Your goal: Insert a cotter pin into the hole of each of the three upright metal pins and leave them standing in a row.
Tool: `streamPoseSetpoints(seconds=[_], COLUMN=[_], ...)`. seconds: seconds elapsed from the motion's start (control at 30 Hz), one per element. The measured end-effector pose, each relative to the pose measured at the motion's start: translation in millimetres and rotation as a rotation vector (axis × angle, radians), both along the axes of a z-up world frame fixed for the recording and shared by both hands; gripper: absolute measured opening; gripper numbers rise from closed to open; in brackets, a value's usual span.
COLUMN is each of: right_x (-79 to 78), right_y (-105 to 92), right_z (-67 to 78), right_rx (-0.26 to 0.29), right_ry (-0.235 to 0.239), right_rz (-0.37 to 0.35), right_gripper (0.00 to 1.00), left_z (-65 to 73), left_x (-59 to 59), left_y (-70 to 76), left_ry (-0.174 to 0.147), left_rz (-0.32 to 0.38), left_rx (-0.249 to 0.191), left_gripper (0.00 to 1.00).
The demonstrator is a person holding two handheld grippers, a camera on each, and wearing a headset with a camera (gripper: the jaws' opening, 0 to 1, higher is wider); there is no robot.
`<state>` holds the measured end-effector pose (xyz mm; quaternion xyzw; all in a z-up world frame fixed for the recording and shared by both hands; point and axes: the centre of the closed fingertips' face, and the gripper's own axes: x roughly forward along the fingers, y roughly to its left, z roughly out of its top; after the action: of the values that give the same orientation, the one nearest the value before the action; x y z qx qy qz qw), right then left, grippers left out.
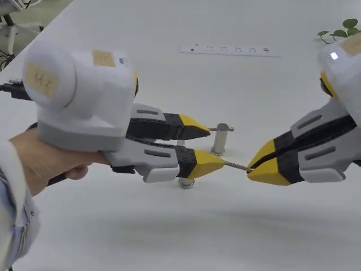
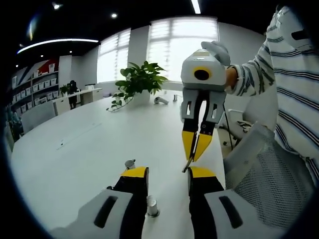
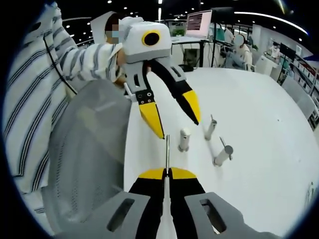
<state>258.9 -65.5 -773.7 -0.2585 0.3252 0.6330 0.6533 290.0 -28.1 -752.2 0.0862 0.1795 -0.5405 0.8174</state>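
Left gripper, jaws apart, hovers by a bare upright pin; best to steady that pin, then have the right gripper, clamped on the cotter pin, feed it level into the hole.

Three short silvery pins stand upright and close together on the white desk. The far metal pin and the outer metal pin each carry a thin wire through the head, while the near metal pin appears bare. A slim, straight cotter pin lies level above the desk, clamped between my right jaws.
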Motion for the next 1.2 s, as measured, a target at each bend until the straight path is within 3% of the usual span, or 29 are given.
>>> streamPoseSetpoints(seconds=[0.13, 0.23, 0.5, 0.9, 1.2], right_x=[3.8, 6.6, 11.4, 15.6, 14.9], right_y=[0.2, 0.7, 0.6, 0.8, -1.3], right_z=[-6.1, -9.9, -18.2, -28.6, -35.9], right_rx=[-0.019, -0.03, -0.058, -0.09, -0.115], right_ry=[0.001, 0.004, 0.009, 0.027, 0.039], right_rz=[-0.016, -0.033, -0.073, -0.144, -0.176], right_gripper=[0.03, 0.03, 0.03, 0.03, 0.03], left_z=[-8.8, -19.1, -51.7, -82.9, -90.6], left_x=[4.0, 3.0, 5.8, 9.1, 12.0], left_y=[10.1, 16.7, 29.2, 32.1, 31.5], left_ry=[0.002, 0.022, 0.038, 0.077, 0.087], left_rz=[0.03, 0.033, 0.054, 0.048, 0.068], left_rx=[0.022, 0.048, 0.12, 0.151, 0.135], left_gripper=[0.34, 0.34, 0.35, 0.31, 0.23])
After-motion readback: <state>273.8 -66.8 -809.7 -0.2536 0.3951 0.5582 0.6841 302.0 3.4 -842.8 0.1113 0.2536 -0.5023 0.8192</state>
